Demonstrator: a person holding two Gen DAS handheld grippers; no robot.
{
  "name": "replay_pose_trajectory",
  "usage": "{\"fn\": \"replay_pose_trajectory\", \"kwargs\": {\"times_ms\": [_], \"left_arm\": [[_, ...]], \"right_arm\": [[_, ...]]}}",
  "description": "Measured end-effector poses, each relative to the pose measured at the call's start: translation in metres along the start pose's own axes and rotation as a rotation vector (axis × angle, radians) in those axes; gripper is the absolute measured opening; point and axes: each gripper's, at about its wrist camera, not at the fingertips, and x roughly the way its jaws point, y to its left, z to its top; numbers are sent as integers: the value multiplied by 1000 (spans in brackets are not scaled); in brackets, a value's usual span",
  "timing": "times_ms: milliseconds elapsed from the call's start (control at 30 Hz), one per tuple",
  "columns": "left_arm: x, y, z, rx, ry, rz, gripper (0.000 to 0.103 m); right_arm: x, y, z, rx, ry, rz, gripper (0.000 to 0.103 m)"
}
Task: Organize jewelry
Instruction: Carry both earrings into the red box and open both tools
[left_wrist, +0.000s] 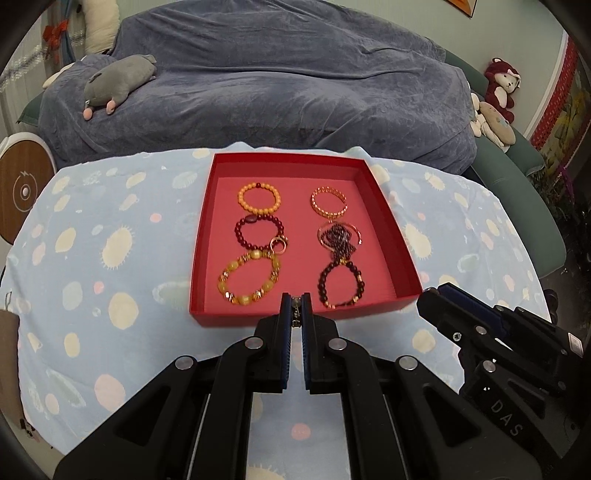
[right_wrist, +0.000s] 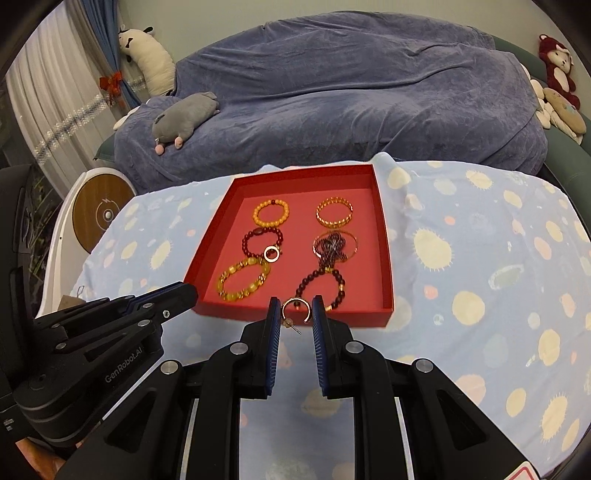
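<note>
**Jewelry laid out in red tray; both grippers carrying small pieces at the near rim**

Left wrist view: Jewelry lies in two columns inside a shallow red tray (left_wrist: 391, 221) on a table under a pale blue patterned cloth (left_wrist: 110, 258). The left column holds an orange bead bracelet (left_wrist: 258, 199), a dark red bead bracelet (left_wrist: 258, 232) with a small gold ring (left_wrist: 280, 245) touching its right side, and a yellow bead bracelet (left_wrist: 249, 277). The right column holds a gold link bracelet (left_wrist: 330, 202), a thin gold bangle with a dark chain piled on it (left_wrist: 339, 238), and a dark bead bracelet (left_wrist: 341, 284) nearest the front. The left gripper (left_wrist: 295, 306) hangs over the tray's near rim, its jaws nearly together and pinching a small metallic piece (left_wrist: 295, 314); its type cannot be told. The right gripper (left_wrist: 443, 295) enters at lower right, its jaw gap hidden from here.

Right wrist view: The right gripper (right_wrist: 295, 310) sits at the tray's front edge, jaws at a narrow gap, holding a gold hoop earring (right_wrist: 295, 308) between the pads; its pin points down toward the cloth. The left gripper (right_wrist: 181, 291) appears side-on at left, beside the tray's near left corner. A grey plush toy (right_wrist: 184, 118) lies on a blue blanket (right_wrist: 351, 85) behind the table.
</note>
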Motion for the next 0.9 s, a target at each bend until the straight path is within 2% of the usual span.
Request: {"fn": "replay_pose_trajectory", "kwargs": {"times_ms": [200,433,600,900], "left_arm": [[32,4,44,7,-6,7,5],[79,11,75,12,24,35,5],[106,18,83,4,51,53,5],[135,22,85,10,86,59,5]], "right_arm": [[41,-5,46,7,2,-2,16],[89,-7,78,-10,19,-24,16],[114,-10,88,-22,37,-36,16],[140,-19,86,-15,73,-40,16]]}}
